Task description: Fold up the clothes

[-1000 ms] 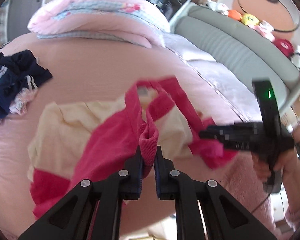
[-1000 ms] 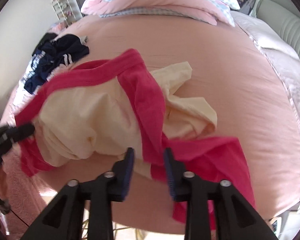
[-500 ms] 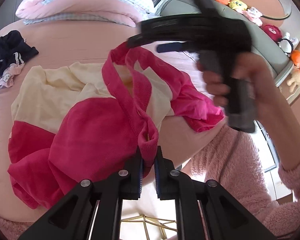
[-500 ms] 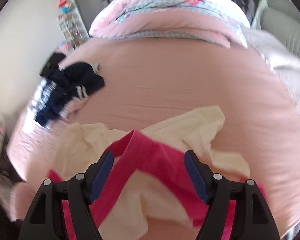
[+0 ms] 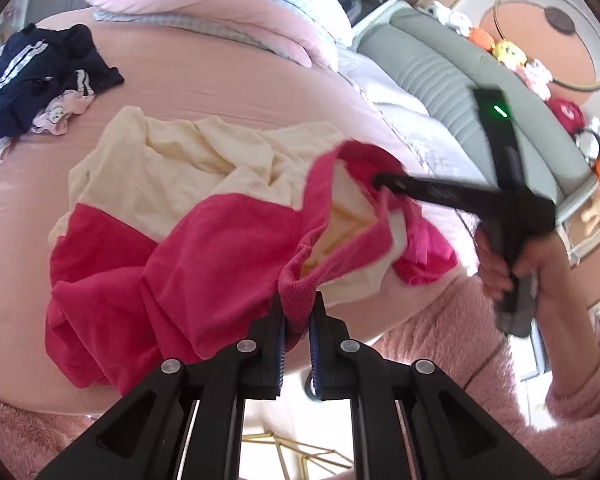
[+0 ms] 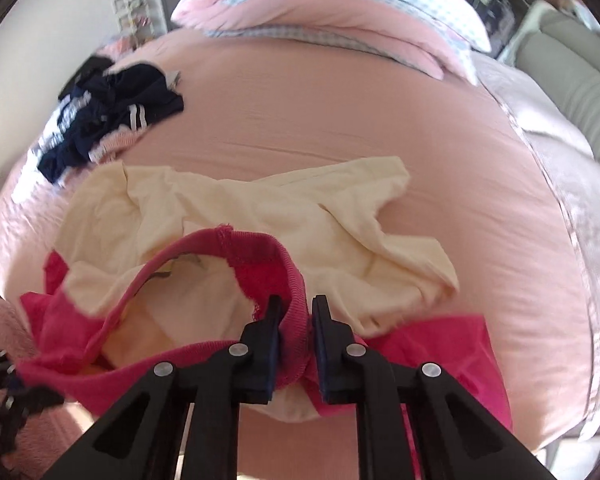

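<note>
Gripping tongs (image 5: 298, 312) on unlabelled pink garment (image 5: 204, 248)

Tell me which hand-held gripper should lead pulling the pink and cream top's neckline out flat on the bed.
Probably right. The right hand-held gripper, which has just closed, pinches the ribbed collar of the top on the bunched side. The left hand-held gripper is shut on the collar too and can anchor.

Bare pink sheet (image 6: 340, 120) beyond the pink-and-cream garment (image 6: 260, 216): open room there. Dark clothes pile (image 6: 108, 116) blocks beyond the garment's left side, folded quilt (image 6: 332, 12) blocks farther back, grey sofa (image 5: 480, 92) bounds the right.
</note>
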